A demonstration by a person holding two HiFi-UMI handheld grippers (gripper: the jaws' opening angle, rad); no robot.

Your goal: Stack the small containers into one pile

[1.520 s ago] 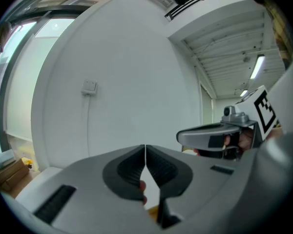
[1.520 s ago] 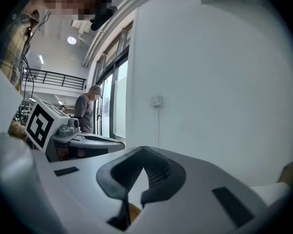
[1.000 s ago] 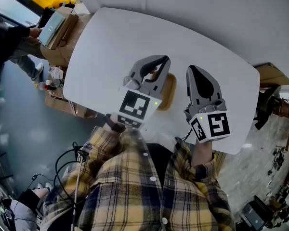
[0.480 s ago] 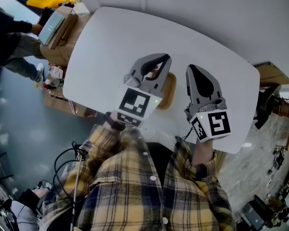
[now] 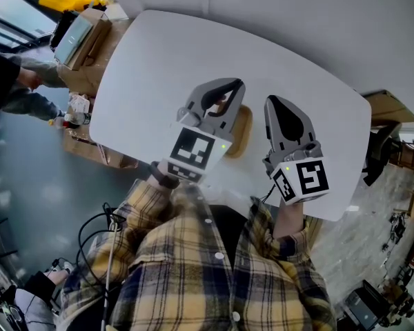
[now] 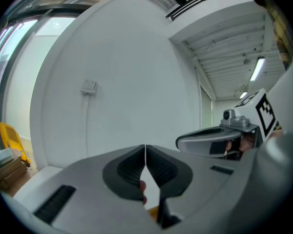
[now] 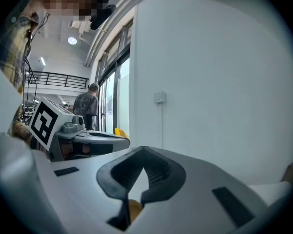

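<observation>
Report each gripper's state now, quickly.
Left gripper: closed, holding nothing.
Right gripper: closed, holding nothing.

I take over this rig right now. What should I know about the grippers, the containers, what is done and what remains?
Left gripper: shut, holding nothing, held above the table.
Right gripper: shut, holding nothing, beside the left one.
Job's things: only one tan rounded container shows, lying on the table between the grippers and partly hidden under the left one. Whether it is one piece or already a pile cannot be told.
Done: nothing can be confirmed.
Left: look under the left gripper, find any loose containers, and stack them.
</observation>
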